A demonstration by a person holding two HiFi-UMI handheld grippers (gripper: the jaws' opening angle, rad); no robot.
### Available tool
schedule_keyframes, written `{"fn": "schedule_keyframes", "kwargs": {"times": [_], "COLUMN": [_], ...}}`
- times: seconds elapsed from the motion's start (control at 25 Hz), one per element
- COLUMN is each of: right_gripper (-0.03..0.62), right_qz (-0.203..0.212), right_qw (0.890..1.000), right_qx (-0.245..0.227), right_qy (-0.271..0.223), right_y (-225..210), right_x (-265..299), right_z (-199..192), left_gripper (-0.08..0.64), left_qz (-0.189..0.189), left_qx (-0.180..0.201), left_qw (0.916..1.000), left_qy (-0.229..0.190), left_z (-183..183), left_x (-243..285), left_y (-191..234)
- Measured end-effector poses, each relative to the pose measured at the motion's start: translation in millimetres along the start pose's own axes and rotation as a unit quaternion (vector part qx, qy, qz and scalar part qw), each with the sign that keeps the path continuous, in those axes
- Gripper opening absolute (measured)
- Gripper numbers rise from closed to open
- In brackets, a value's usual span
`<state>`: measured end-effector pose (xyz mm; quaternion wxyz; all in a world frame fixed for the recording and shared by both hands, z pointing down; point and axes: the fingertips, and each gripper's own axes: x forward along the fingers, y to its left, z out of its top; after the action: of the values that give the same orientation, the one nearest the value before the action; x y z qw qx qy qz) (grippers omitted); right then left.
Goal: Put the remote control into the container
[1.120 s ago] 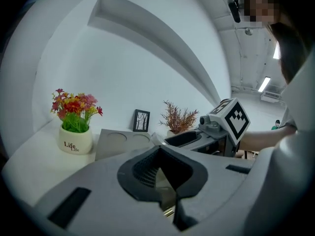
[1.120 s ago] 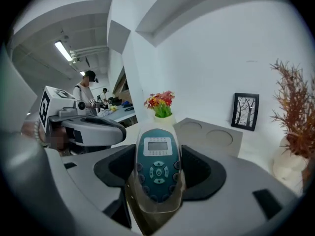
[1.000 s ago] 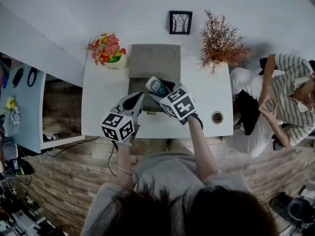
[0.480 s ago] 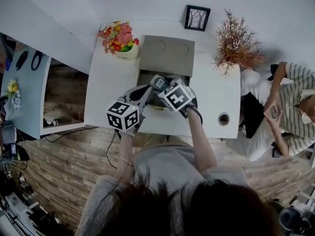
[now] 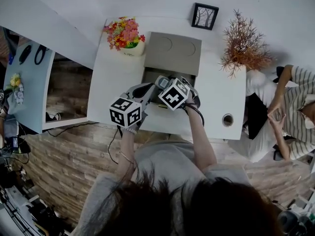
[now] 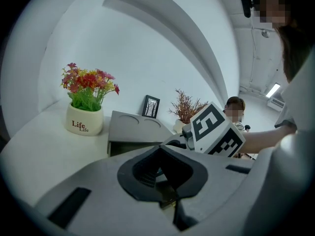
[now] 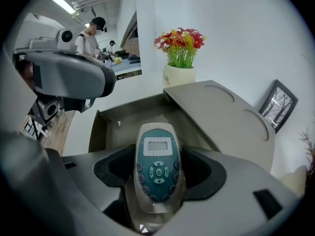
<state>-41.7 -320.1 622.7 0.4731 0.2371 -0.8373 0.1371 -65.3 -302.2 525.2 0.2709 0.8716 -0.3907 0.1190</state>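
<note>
The right gripper [image 7: 157, 173] is clamped on a pale grey, oval remote control [image 7: 155, 154] with a teal face, a small screen and a cluster of round buttons. Its 2 dark pads press the long sides, and the screen end points away from the hand. The remote control hangs over the front part of the open mouth of a grey, box-shaped container [image 7: 97, 127], which stands on a white table [image 5: 112, 90]. Whether its far end lies below the rim is hard to judge from these angles. The container's flat grey lid [image 5: 173, 53], marked with 2 round recesses, stands open, tilted back behind the opening.

The left gripper [image 6: 161, 173] has its 2 jaws drawn together with the tips meeting. Only a dark, diamond-shaped hollow is left between the pads, and nothing is clamped there. In the head view it sits just beside the right gripper, on that gripper's left, at the container's front left corner. Its black-and-white marker cube [image 5: 125, 113] is near the table's front edge.

A white pot of red, pink and yellow flowers [image 5: 129, 36] stands behind and left of the container. A small black picture frame [image 5: 204, 16] leans at the wall behind it, and a brown dried plant [image 5: 244, 45] stands to the right. A round hole [image 5: 227, 119] is cut in the table near its front right corner. A person in a striped shirt [image 5: 295, 107] sits beyond the table's right end.
</note>
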Motion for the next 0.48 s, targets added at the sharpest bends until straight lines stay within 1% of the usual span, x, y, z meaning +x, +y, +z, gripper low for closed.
{"fn": "schedule_keyframes", "kwargs": {"times": [0.2,0.48], "right_gripper": [0.287,0.287], "right_qz": [0.003,0.006], "right_qw": [1.0,1.0], "right_qx": [-0.001,0.012], "right_qy": [0.001,-0.003], "right_y": [-0.6,2.0], "right_x": [2.0,1.6], "right_z": [0.1,0.3], "left_gripper": [0.003,0.003], "left_qz": [-0.004,-0.009], "left_qx": [0.001,-0.002], "left_qw": [1.0,0.9999], "left_qy": [0.004,0.006], "left_z": [-1.0,-4.3], "left_x": [2.2,-0.5], "left_y": [0.8,0.6]}}
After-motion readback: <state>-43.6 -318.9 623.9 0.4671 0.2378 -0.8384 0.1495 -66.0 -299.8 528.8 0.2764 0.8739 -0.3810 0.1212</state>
